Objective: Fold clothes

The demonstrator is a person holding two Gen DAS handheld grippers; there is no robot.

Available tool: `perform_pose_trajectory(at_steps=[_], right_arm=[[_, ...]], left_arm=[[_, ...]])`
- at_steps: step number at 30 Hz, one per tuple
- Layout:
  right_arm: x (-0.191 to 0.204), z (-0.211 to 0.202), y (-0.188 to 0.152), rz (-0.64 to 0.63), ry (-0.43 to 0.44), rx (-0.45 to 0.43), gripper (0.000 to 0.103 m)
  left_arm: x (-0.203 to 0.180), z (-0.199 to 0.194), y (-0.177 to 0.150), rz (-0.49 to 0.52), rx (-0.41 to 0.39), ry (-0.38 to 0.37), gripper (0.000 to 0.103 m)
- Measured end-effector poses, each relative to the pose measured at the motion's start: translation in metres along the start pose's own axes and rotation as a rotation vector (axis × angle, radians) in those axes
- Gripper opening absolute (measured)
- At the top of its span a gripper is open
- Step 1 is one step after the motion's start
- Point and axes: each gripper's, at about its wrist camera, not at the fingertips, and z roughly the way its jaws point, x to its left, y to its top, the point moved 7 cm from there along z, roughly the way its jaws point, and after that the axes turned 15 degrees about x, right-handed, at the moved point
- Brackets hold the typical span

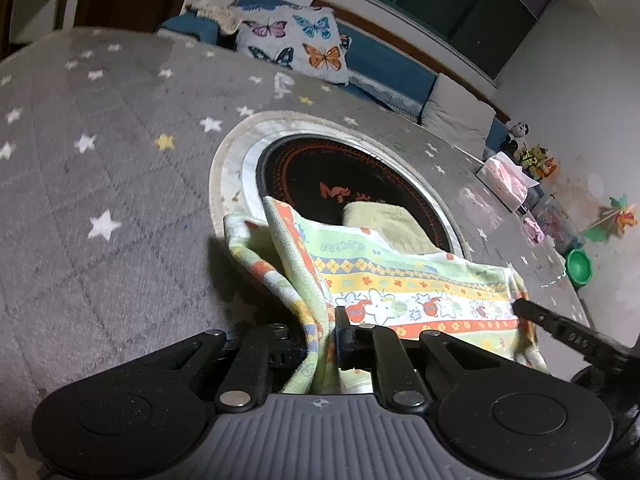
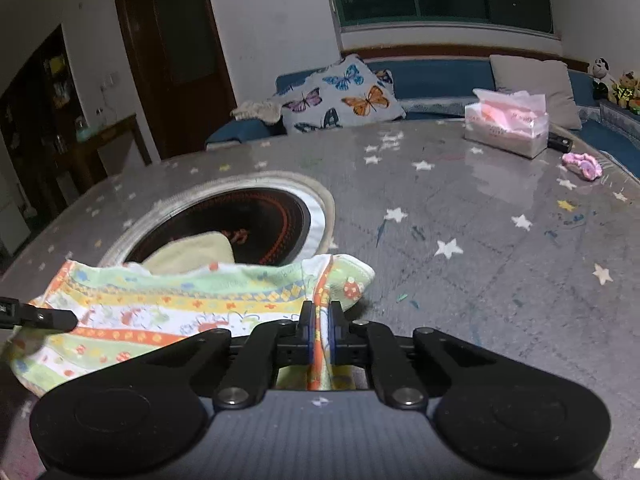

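Observation:
A small patterned cloth [image 1: 404, 280] in green, yellow, orange and white is stretched between both grippers above the grey star-print table. My left gripper [image 1: 326, 340] is shut on its left corner, with the fabric bunched between the jaws. My right gripper [image 2: 320, 332] is shut on the cloth [image 2: 192, 304] at its right corner. Each gripper's tip shows in the other's view: the right gripper [image 1: 560, 330] at the right edge, the left gripper [image 2: 40, 316] at the left edge. A folded pale yellow cloth [image 1: 384, 220] lies on the black round hotplate behind.
The black hotplate [image 2: 256, 220] is sunk in the middle of the grey table [image 2: 480, 240]. A tissue box [image 2: 508, 124] and a pink object [image 2: 582, 166] sit at the far right. A blue sofa with a butterfly cushion [image 2: 340, 96] stands behind the table.

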Motion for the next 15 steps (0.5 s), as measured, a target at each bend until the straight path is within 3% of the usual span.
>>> perform_pose_trajectory(at_steps=[7, 15], right_arm=[[0.001, -0.034, 0.003, -0.009, -0.012, -0.076, 0.004], [-0.023, -0.071, 0.004, 0.009, -0.086, -0.139, 0.004]], left_arm=[[-0.031, -0.008, 0.006, 0.078, -0.033, 0.009, 0.010], [-0.083, 0.001, 0.012, 0.191, -0.046, 0.021, 0.010]])
